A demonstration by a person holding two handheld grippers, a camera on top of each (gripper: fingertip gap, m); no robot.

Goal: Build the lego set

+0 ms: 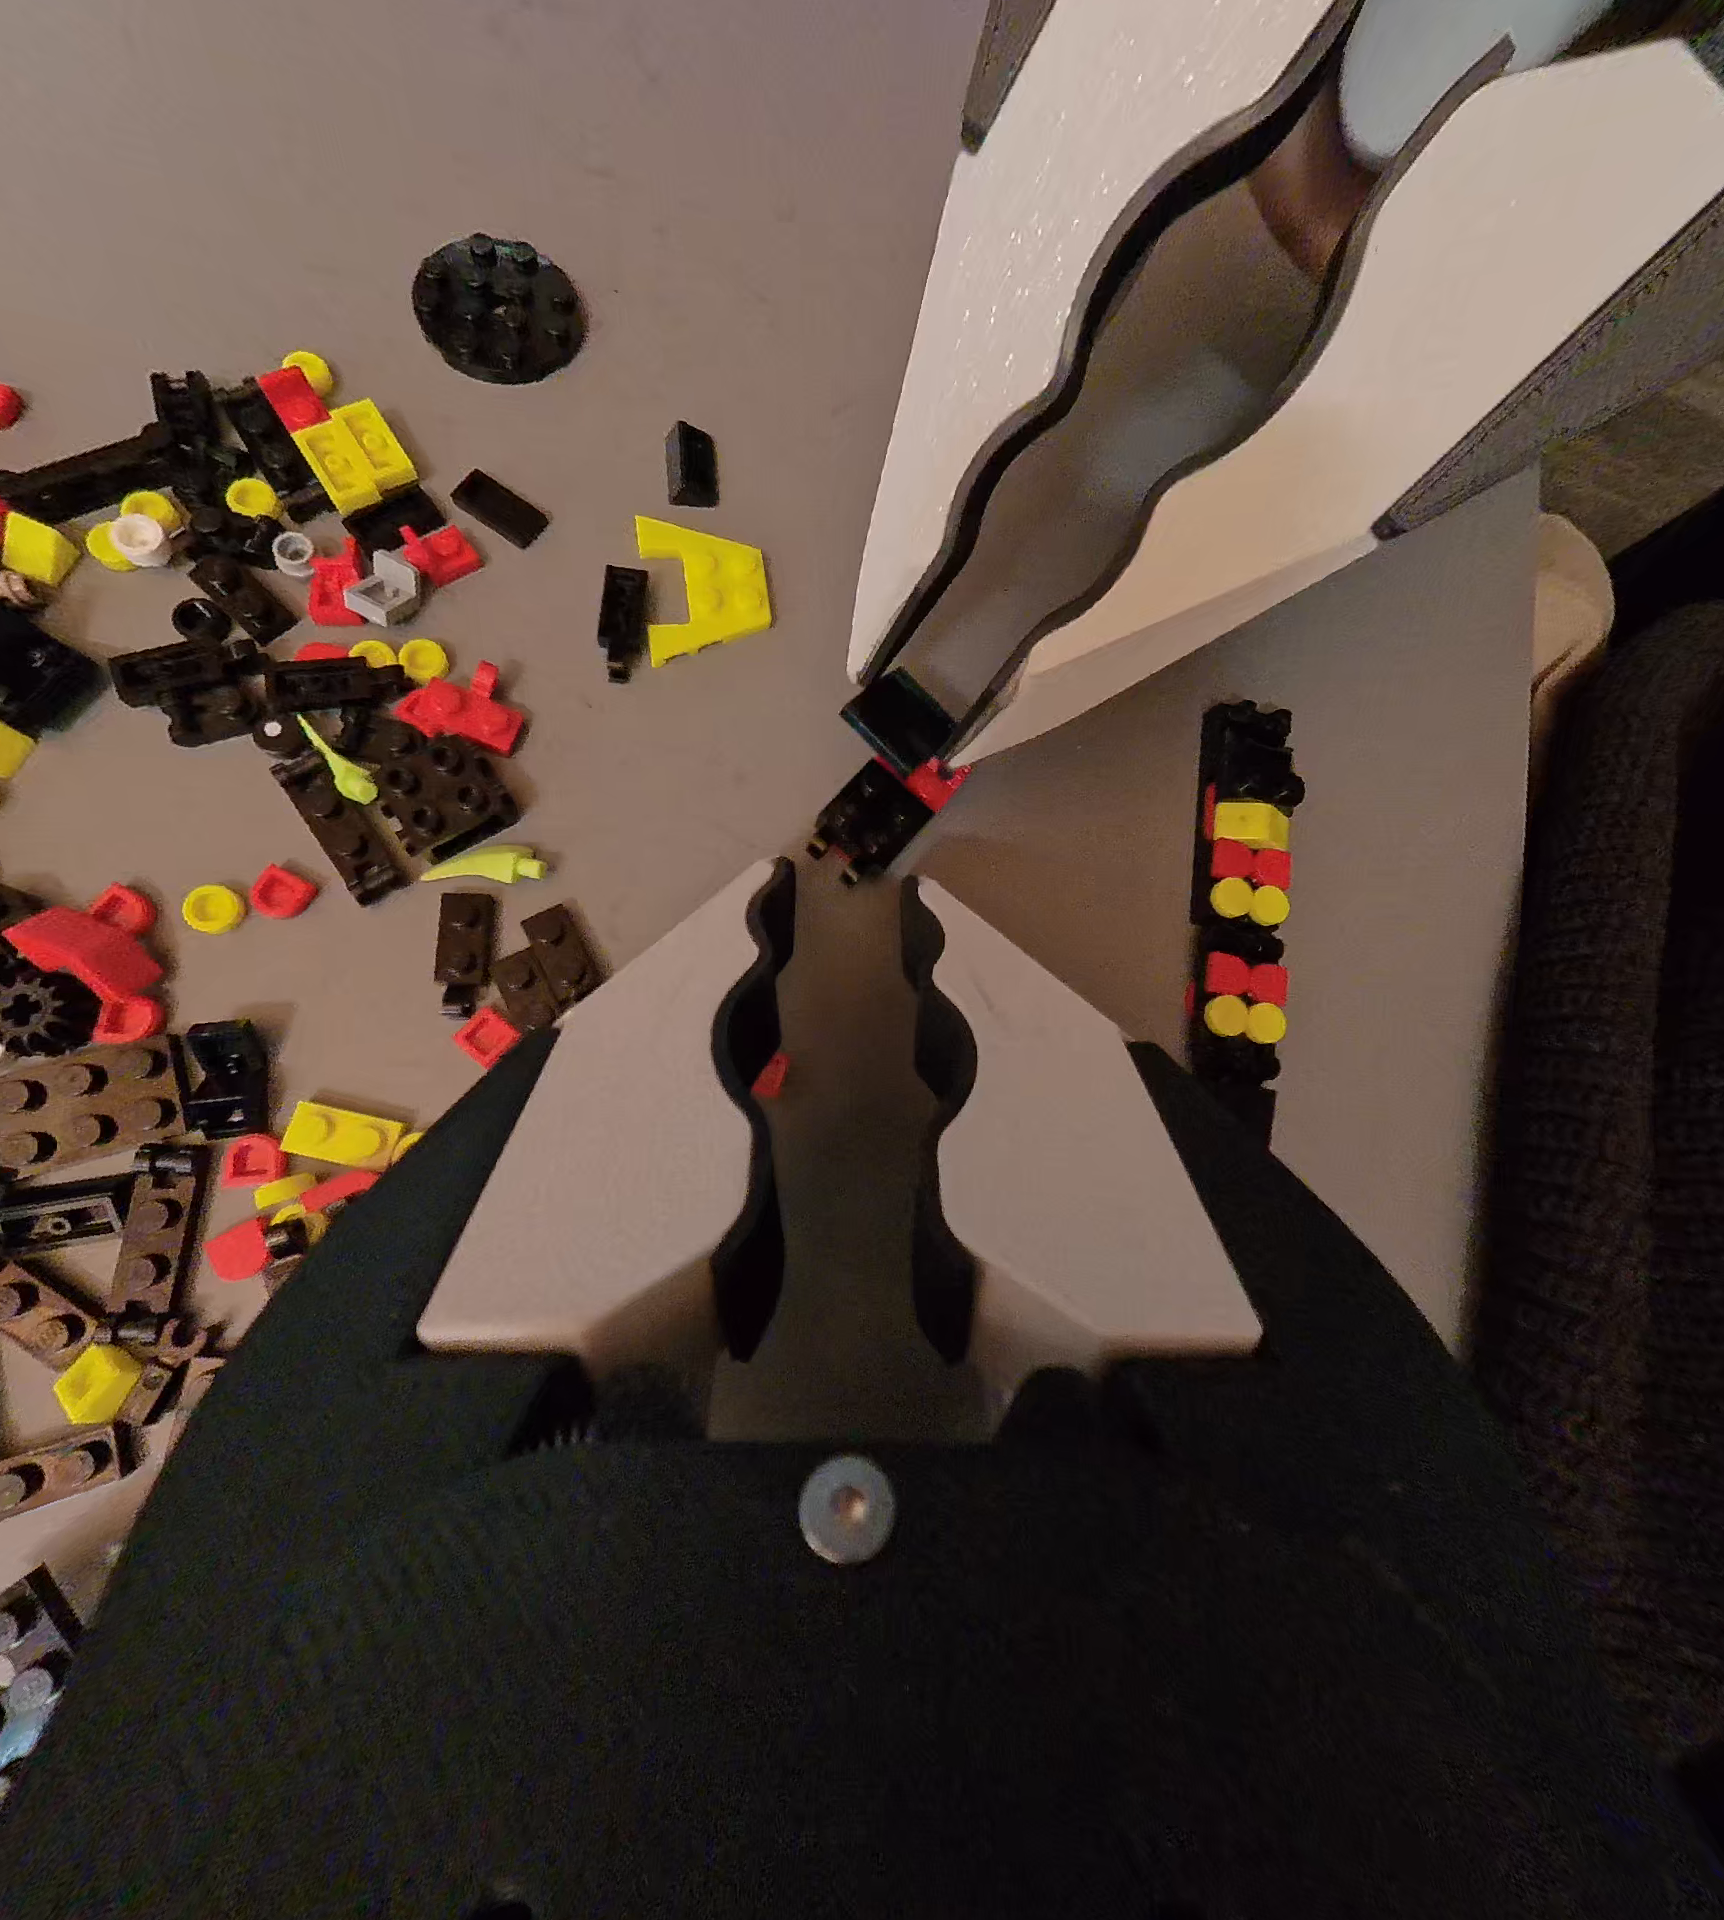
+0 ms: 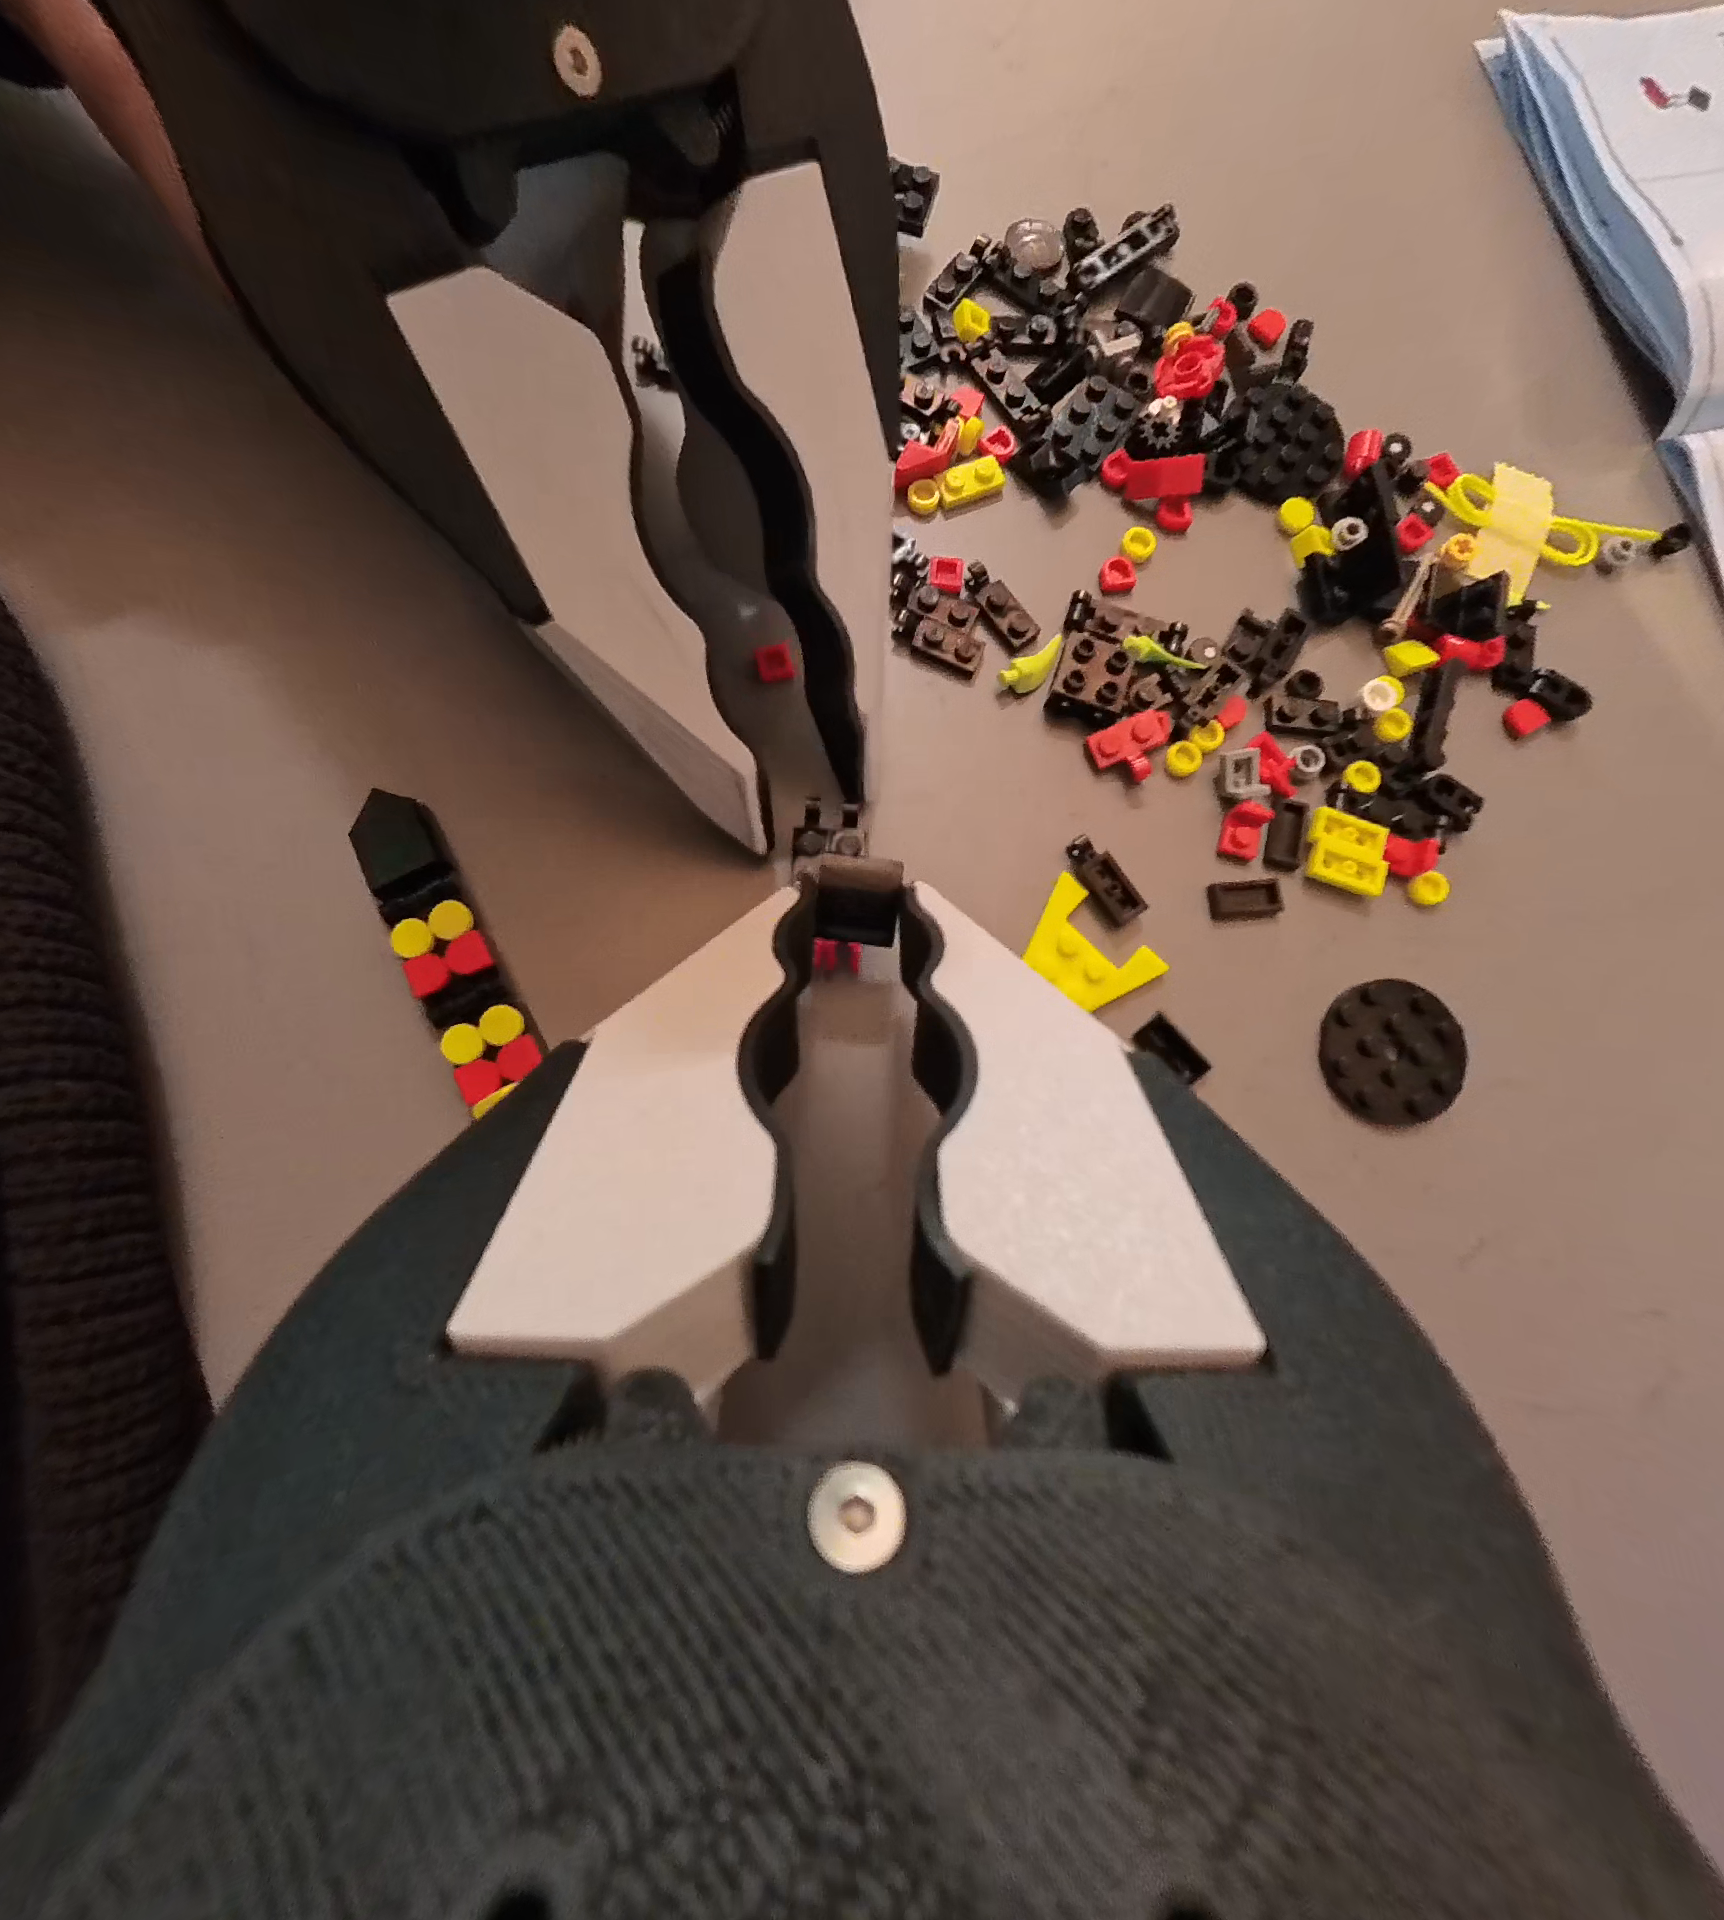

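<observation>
My left gripper (image 1: pixel 847 878) is shut on a small black-and-red assembly (image 1: pixel 879 816), which it holds just above the grey table. It comes in from the top in the right wrist view (image 2: pixel 816 826), with the assembly (image 2: pixel 830 836) at its tips. My right gripper (image 2: pixel 850 888) is shut on a black sloped brick (image 2: pixel 853 904). It holds the brick against the red end of the assembly. In the left wrist view the right gripper (image 1: pixel 915 707) comes in from the upper right with the brick (image 1: pixel 899 717).
A long black strip with yellow and red studs (image 1: pixel 1242 894) (image 2: pixel 453 987) lies beside the grippers. A pile of loose pieces (image 1: pixel 214 727) (image 2: pixel 1253 571), a yellow wedge plate (image 1: pixel 707 587) and a black round plate (image 2: pixel 1391 1049) lie nearby. An instruction booklet (image 2: pixel 1689 208) lies far right. My two grippers' fingertips are within a few centimetres of each other. The black round plate (image 2: pixel 1391 1049) lies around 11 centimetres away from my right fingertips. My left wrist view (image 1: pixel 512 287) looks at it from another angle.
</observation>
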